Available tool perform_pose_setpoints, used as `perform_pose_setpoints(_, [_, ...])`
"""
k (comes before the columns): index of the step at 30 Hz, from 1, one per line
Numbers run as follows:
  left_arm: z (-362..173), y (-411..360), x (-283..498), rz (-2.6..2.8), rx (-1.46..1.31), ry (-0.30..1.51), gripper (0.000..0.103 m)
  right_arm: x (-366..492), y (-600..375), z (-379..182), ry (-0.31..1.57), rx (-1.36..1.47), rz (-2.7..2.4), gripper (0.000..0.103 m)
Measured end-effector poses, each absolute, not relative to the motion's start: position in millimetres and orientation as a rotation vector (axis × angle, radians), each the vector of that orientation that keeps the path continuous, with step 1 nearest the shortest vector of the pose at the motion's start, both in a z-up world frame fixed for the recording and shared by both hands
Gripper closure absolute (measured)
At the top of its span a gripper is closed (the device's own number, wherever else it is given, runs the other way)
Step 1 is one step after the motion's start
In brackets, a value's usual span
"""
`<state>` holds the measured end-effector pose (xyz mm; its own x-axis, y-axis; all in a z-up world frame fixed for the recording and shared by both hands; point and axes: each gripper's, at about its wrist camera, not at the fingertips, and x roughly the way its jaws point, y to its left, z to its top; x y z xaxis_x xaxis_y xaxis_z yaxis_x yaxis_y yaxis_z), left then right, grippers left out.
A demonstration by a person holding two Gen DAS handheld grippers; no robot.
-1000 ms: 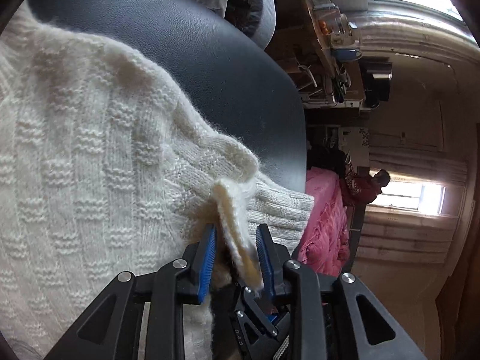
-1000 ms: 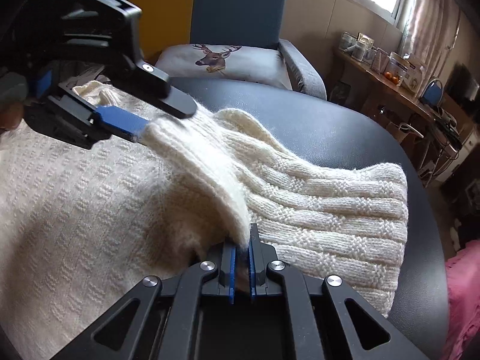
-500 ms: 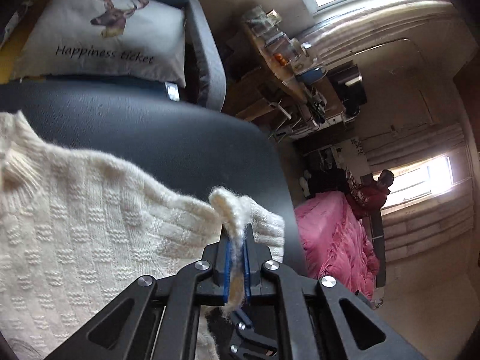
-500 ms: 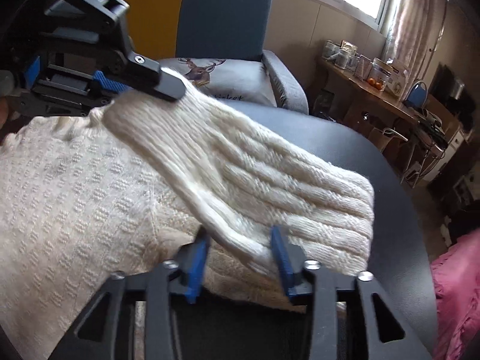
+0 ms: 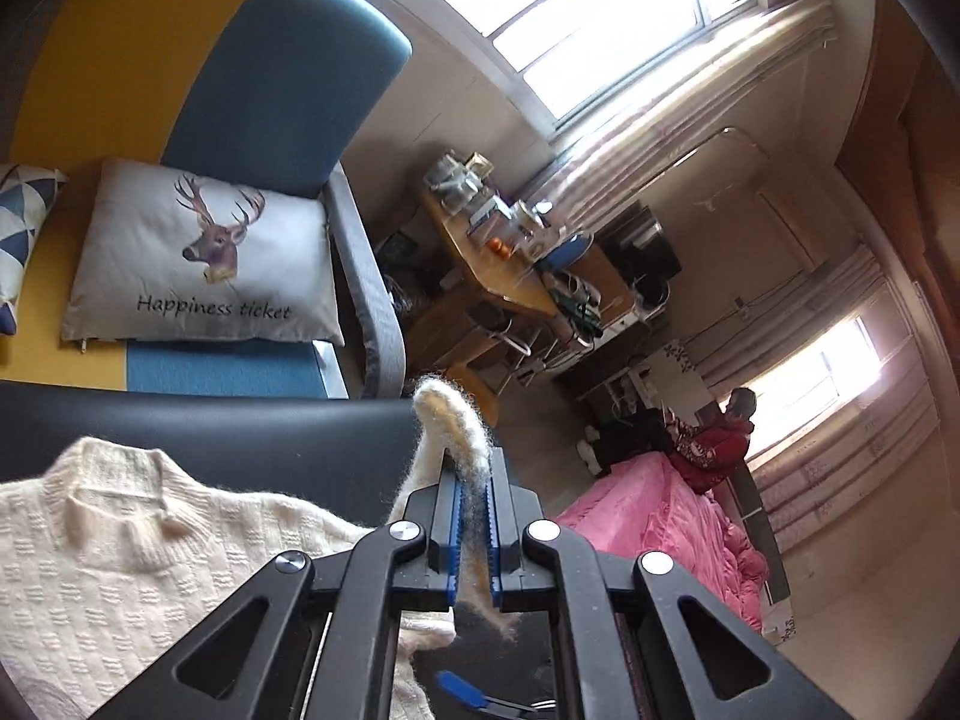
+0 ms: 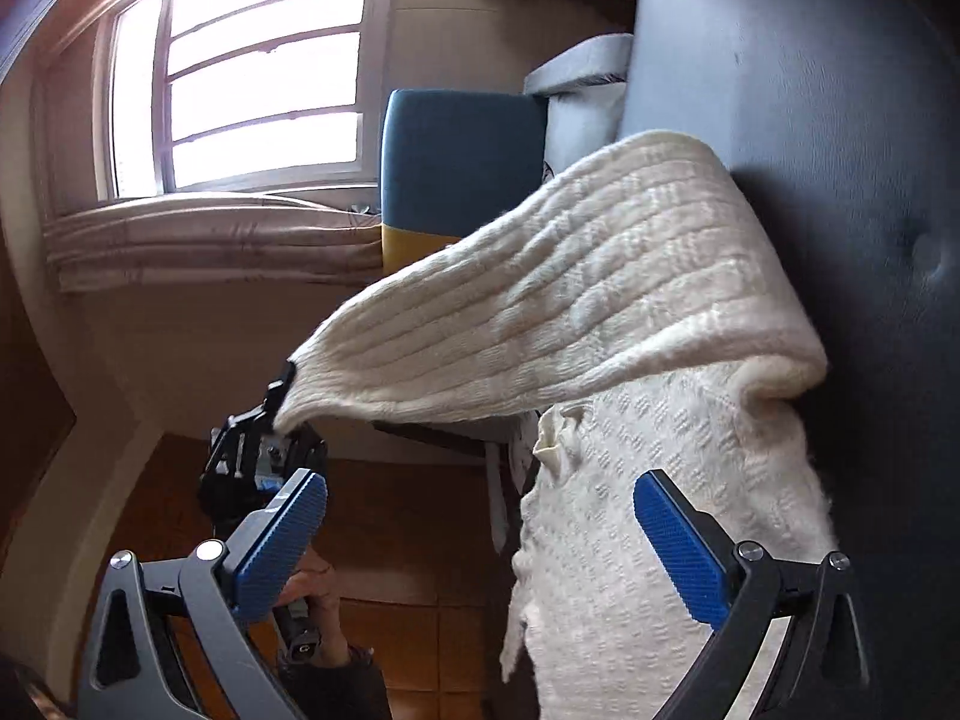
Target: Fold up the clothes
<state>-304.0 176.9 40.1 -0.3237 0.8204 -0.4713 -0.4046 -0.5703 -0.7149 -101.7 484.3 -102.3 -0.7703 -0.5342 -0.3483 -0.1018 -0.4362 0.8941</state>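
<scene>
A cream knitted sweater (image 5: 102,570) lies on a dark leather surface (image 5: 210,426). My left gripper (image 5: 474,510) is shut on the cuff of the sweater's sleeve (image 5: 447,420) and holds it up in the air. In the right wrist view the sleeve (image 6: 570,294) stretches from the sweater body (image 6: 666,480) out to the left gripper (image 6: 270,438). My right gripper (image 6: 480,540) is wide open and empty, its blue pads (image 6: 282,540) apart, just short of the sweater body.
A blue and yellow armchair (image 5: 258,96) with a deer cushion (image 5: 204,258) stands behind the leather surface. A cluttered wooden table (image 5: 498,264) and a pink bed (image 5: 660,516) are to the right. The floor (image 6: 408,540) is tiled.
My left gripper closed on the sleeve cuff and lifted it high, drawing the sleeve taut. My right gripper let go of the sleeve, opened wide and swung round.
</scene>
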Motion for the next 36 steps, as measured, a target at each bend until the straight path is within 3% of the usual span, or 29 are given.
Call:
perform_pose_setpoints(7, [45, 95, -295, 2.029, -1.023, -0.687, 0.098, -114, 475, -142, -1.964, 0.712, -1.875, 0.000])
perform_pose_setpoints(11, [21, 31, -285, 2.147, -1.044, -0.674, 0.098, -126, 475, -150, -1.986, 0.756, -1.944, 0.000])
perform_pose_setpoints(23, [-169, -59, -286, 2.247, -1.543, -0.649, 0.098, -133, 476, -151, -1.900, 0.863, -2.035, 0.000])
perform_pose_setpoints(28, [-159, -65, -276, 2.272, -1.462, -0.623, 0.098, -136, 474, -147, -1.871, 0.899, -2.070, 0.000])
perform_pose_setpoints(36, [-172, -84, -278, 2.201, -1.531, -0.735, 0.097, -128, 468, -140, -1.734, 0.986, -2.122, 0.000])
